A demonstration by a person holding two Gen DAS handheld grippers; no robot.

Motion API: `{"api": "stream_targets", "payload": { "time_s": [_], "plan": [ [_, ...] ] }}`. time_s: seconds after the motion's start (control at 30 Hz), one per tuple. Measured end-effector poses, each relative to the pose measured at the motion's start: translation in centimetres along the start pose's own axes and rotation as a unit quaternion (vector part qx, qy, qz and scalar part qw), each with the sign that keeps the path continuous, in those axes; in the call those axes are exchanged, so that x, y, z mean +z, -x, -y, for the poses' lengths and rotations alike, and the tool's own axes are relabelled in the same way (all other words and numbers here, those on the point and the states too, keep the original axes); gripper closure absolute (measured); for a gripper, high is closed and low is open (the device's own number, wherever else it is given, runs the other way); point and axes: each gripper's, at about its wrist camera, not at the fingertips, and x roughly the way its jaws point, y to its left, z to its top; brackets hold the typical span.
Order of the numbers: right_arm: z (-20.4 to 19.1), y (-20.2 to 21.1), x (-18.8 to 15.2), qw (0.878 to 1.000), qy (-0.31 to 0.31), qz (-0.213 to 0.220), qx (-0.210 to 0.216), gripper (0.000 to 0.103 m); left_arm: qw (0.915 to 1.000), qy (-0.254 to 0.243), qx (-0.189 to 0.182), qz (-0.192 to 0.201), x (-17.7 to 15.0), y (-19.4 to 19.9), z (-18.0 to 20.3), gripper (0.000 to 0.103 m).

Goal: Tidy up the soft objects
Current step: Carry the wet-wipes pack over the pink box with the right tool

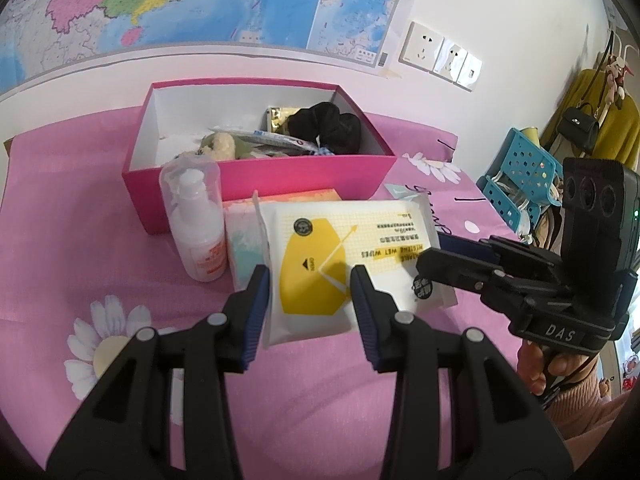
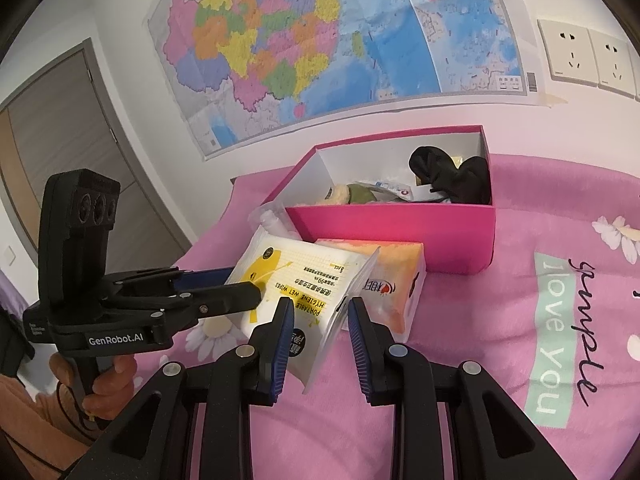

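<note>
Two grippers clamp the wet wipes pack (image 1: 320,256) just in front of the pink box (image 1: 256,176), the left gripper (image 1: 310,280) across its width, the right gripper (image 2: 318,312) on one end; it seems soft, light and slippery, so the body holds better than the thin seal.

A white wall (image 2: 120,16) carries a large coloured map (image 2: 320,48) taped flat above the bed. White wall sockets (image 1: 440,54) sit just right of the map's lower corner. The bed wears a pink blanket (image 2: 540,420) printed with daisies and lettering. A grey-brown door (image 2: 52,120) stands at the left. At the right, a blue perforated rack (image 1: 520,172) stands near a hanging mustard garment (image 1: 616,128) and a small black handbag (image 1: 578,126).
</note>
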Motion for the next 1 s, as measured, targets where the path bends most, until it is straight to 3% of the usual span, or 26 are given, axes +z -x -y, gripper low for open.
{"api": "stream_targets", "payload": {
  "time_s": [1.0],
  "plan": [
    [0.2, 0.2, 1.5, 1.000, 0.008, 0.014, -0.005, 0.074, 0.9998, -0.007, 0.004, 0.017, 1.7, -0.3, 0.2, 0.060]
  ]
}}
